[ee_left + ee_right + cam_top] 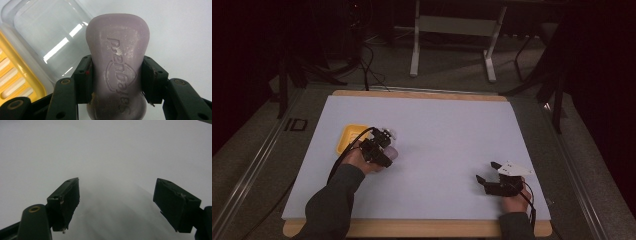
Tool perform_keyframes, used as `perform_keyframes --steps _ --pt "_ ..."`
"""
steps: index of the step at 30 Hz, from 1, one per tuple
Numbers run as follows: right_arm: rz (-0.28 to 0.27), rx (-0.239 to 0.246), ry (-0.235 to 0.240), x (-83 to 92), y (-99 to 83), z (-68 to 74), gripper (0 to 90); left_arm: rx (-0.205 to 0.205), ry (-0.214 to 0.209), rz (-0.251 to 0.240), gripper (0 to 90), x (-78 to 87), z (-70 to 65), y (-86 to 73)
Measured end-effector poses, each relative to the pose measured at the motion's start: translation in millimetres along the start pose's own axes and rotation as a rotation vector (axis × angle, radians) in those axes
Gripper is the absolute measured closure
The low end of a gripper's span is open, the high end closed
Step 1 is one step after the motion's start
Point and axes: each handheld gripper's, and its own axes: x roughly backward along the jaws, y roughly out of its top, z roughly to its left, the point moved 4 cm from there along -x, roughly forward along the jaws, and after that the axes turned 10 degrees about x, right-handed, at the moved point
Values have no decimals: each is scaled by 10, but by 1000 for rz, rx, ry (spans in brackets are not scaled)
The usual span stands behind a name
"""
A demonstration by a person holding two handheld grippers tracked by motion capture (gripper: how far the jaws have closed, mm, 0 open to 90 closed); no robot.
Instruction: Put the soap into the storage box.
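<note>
**Kid:** What are you holding in your left gripper [116,82]?

**Helper:** You hold a pale purple bar of soap [117,62] with letters pressed into it. The two black pads squeeze its thin middle, one on each side, so it can't slip out. The soap is up off the white table [437,135], just beside the yellow plastic soap tray [348,136].

**Kid:** Why is that see-through lid [47,42] lying there?

**Helper:** It lies next to the yellow tray, so I think the tray is left open for the soap to go in.

**Kid:** And your other hand?

**Helper:** Your right gripper [488,171] rests low near the table's front edge, well apart from the soap. Its jaws stand wide with nothing between them. It looks like it's waiting out of the way.
</note>
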Motion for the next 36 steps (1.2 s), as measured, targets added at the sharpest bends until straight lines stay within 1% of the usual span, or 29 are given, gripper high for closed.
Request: perform_keyframes --steps 3,8,13,16,21,23,31,36 --pt "0 0 0 0 0 1 208 16 -1 2 501 -5 40 -2" --pt "1 4 0 0 0 2 209 25 12 9 501 -19 88 -13" --pt "1 3 0 0 0 3 208 50 9 0 501 -12 148 -21" --pt "2 3 0 -1 0 4 208 60 15 2 501 -10 187 -37" --pt "3 4 0 -2 0 4 208 88 17 -6 501 8 258 -53" --pt "4 4 0 -3 0 4 209 89 14 -4 501 15 281 -64" --pt "4 5 0 -3 1 6 208 131 14 -14 501 44 400 -98" --pt "4 5 0 -3 0 5 208 150 26 -17 501 84 485 -113"
